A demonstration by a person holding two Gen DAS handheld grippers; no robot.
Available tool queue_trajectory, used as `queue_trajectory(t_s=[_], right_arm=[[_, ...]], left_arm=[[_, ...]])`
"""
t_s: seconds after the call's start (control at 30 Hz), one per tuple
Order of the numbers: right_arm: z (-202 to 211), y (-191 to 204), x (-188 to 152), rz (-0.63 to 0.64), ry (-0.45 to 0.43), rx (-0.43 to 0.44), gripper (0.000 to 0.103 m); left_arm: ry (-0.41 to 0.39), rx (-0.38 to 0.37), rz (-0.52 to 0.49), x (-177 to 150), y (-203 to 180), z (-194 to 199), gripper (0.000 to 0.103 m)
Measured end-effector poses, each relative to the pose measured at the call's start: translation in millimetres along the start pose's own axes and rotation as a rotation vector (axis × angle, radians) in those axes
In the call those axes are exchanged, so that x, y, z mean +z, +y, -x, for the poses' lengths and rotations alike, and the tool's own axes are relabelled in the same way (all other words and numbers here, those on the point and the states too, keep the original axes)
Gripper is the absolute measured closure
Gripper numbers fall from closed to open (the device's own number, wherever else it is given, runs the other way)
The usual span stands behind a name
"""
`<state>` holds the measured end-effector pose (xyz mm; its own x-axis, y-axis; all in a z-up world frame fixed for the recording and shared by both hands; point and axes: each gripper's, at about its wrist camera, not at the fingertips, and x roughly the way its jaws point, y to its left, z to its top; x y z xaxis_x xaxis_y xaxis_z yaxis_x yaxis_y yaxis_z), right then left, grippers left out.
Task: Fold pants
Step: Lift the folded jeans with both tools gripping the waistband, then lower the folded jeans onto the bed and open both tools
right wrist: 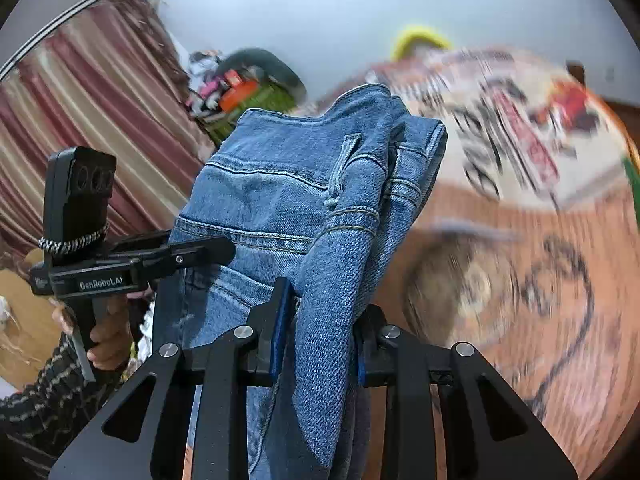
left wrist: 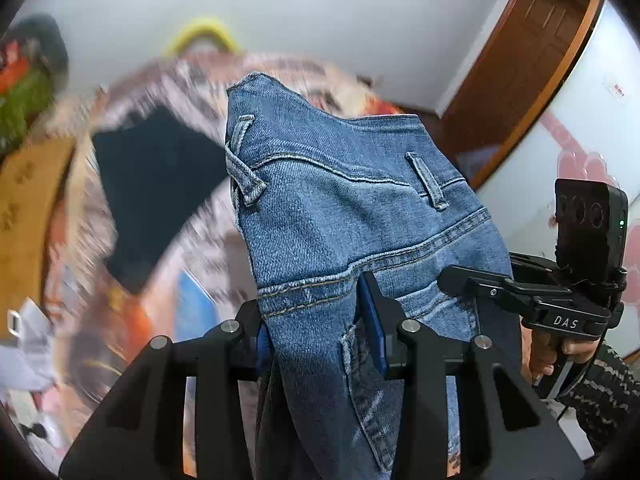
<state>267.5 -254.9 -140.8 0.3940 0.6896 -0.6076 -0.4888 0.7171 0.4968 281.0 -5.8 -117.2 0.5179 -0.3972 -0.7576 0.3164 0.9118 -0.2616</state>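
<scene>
Dark cloth (left wrist: 156, 188) on patterned bedspread (left wrist: 200, 76)

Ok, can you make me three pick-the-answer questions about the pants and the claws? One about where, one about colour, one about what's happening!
1. Where are the jeans?
A. Flat on the bed
B. Held up between the two claws
C. In a drawer

2. What colour are the pads inside the left claw?
A. Blue
B. Red
C. Yellow

3. What is the right claw doing?
A. Standing wide with nothing in it
B. Holding a shoe
C. Squeezing a bunch of denim

Answers: 1 B, each wrist view shows the denim rising out of that claw, with the other one at its edge. 2 A, blue strips line the black fingers. 3 C, folded denim is pinched between its pads.
</scene>
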Motion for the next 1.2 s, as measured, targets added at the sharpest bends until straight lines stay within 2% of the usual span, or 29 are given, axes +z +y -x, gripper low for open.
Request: queue_trajectory(t_s=[0.27, 0.5, 0.73, 0.9, 1.07, 1.2], right_arm=[[-11.3, 52.9, 67.3, 0.149, -0.119, 0.002, 0.08], [-63.9, 73.8, 115.3, 0.22, -0.138, 0.0, 0.08], [-151.9, 57.7, 143.7, 0.197, -0.072, -0.019, 0.08], [-216.5, 40.1, 151.4, 0.205, 0.0, -0.073, 0.08], [-275.8, 13.7, 152.7, 0.2, 0.101, -0.157, 0.081], [-305.1, -11.5, 147.3, 0.152, 0.205, -0.222, 0.08]], left_arm=[[-0.208, 0.091, -0.008, 47.2, 39.2, 60.4, 0.064], [-0.258, 0.137, 0.042, 81.0, 104.6, 59.0, 0.064], [-0.22, 0.17, 0.117, 95.6, 183.6, -1.6, 0.064], [-0.164, 0.2, 0.171, 95.1, 231.9, -67.9, 0.064], [-0.073, 0.188, 0.253, 92.8, 274.4, -141.1, 0.065], [0.02, 0.177, 0.295, 85.8, 290.1, -190.8, 0.063]])
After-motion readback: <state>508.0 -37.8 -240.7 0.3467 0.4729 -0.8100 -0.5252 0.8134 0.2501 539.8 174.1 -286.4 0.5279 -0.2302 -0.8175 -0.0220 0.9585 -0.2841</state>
